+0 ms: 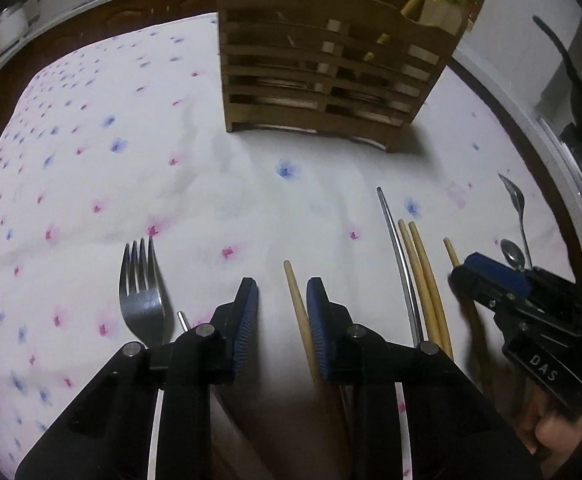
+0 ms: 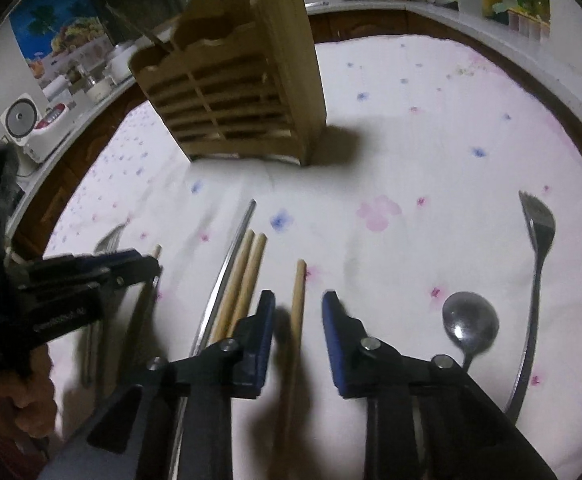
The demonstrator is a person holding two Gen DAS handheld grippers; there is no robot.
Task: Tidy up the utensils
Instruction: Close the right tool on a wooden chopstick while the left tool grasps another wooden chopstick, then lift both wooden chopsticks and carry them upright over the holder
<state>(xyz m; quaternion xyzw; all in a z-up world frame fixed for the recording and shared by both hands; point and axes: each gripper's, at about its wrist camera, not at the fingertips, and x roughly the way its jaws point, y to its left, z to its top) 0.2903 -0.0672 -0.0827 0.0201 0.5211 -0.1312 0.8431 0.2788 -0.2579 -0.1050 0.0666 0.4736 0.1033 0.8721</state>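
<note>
Each tool straddles one wooden chopstick on the tabletop, left tool (image 1: pixel 282 294) and right tool (image 2: pixel 298 306) apparently not yet gripping, presumably gathering a pair for the wooden holder (image 1: pixel 331 60).

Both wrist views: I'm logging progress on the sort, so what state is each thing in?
left gripper: jaws open, astride the left chopstick
right gripper: jaws open, astride the right chopstick
chopstick pair: flat on the cloth, side by side
metal rod: lying flat beside the pair
fork: lying flat, untouched
spoon: lying bowl up
holder: upright, a few sticks inside
</note>
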